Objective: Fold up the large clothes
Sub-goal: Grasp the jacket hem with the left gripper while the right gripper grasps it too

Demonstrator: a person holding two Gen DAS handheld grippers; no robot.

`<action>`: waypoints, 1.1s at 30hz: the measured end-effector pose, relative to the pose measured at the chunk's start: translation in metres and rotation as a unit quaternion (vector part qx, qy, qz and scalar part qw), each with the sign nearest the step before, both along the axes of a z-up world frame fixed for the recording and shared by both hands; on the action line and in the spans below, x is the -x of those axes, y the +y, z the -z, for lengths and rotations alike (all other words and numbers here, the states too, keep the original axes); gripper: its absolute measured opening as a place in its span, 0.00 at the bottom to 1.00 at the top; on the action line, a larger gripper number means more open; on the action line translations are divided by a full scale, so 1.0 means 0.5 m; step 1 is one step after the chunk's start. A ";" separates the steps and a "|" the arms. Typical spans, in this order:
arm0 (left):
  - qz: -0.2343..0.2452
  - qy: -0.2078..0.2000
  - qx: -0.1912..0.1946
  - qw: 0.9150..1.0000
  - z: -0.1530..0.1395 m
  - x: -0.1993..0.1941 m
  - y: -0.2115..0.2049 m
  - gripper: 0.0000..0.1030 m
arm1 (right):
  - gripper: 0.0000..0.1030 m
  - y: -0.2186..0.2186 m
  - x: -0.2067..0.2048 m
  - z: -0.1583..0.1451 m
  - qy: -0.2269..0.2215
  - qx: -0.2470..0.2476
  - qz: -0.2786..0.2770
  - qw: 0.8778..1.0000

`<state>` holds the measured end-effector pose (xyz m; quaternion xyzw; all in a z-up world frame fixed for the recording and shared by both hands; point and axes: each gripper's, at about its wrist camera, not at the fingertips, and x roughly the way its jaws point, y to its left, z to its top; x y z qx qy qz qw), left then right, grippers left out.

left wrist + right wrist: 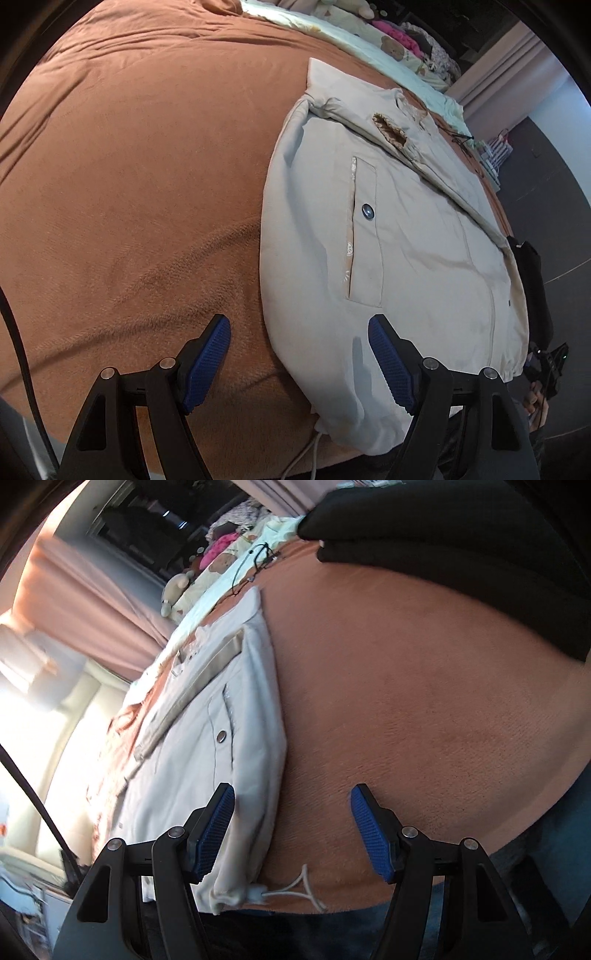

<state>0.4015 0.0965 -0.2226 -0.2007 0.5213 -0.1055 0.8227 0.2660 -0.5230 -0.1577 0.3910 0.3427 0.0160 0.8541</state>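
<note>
A beige jacket (406,236) lies flat on a brown blanket (129,184), one sleeve folded across its upper part and a snap-button pocket facing up. My left gripper (299,358) is open just above the jacket's near corner; the side edge runs between its blue pads, which do not press on it. In the right wrist view the same jacket (192,746) lies at the left. My right gripper (293,830) is open over its side edge. Its left pad (216,830) hovers over the fabric, the right one over bare blanket (406,701). A white drawstring (295,890) trails from the hem corner.
Folded black clothes (461,535) sit at the blanket's far right. A pale patterned quilt (354,37) and pink items lie beyond the jacket. A person's hand (535,400) shows at the bed's edge. A black cable (14,332) hangs at the left. Pink curtains (74,590) line the room.
</note>
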 end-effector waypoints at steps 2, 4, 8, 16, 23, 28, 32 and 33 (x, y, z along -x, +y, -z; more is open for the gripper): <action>-0.005 0.000 0.006 1.000 0.002 -0.003 0.007 0.76 | 0.62 0.001 -0.005 0.004 -0.009 -0.018 -0.008 1.000; -0.011 -0.004 0.024 1.000 0.001 -0.005 0.017 0.76 | 0.62 0.008 -0.009 0.010 -0.027 -0.054 -0.025 0.998; -0.022 -0.005 0.035 0.999 0.000 0.001 0.037 0.74 | 0.62 0.033 -0.027 0.024 -0.032 -0.076 -0.057 0.995; -0.023 -0.009 0.083 0.996 0.005 0.016 0.049 0.67 | 0.62 0.062 -0.052 0.044 -0.016 -0.071 -0.080 0.994; -0.001 -0.011 0.076 0.997 0.016 -0.017 -0.001 0.53 | 0.59 0.053 -0.084 0.047 -0.014 -0.066 -0.073 0.995; -0.008 -0.008 0.075 0.997 0.032 -0.008 -0.007 0.37 | 0.59 0.086 -0.084 0.025 0.003 -0.036 -0.080 0.996; 0.005 0.000 0.089 0.996 0.037 0.013 -0.010 0.30 | 0.59 0.111 -0.066 0.018 0.001 -0.050 -0.089 0.995; 0.008 0.000 0.087 0.996 0.036 0.015 -0.013 0.24 | 0.57 0.117 -0.065 0.016 -0.001 -0.046 -0.087 0.995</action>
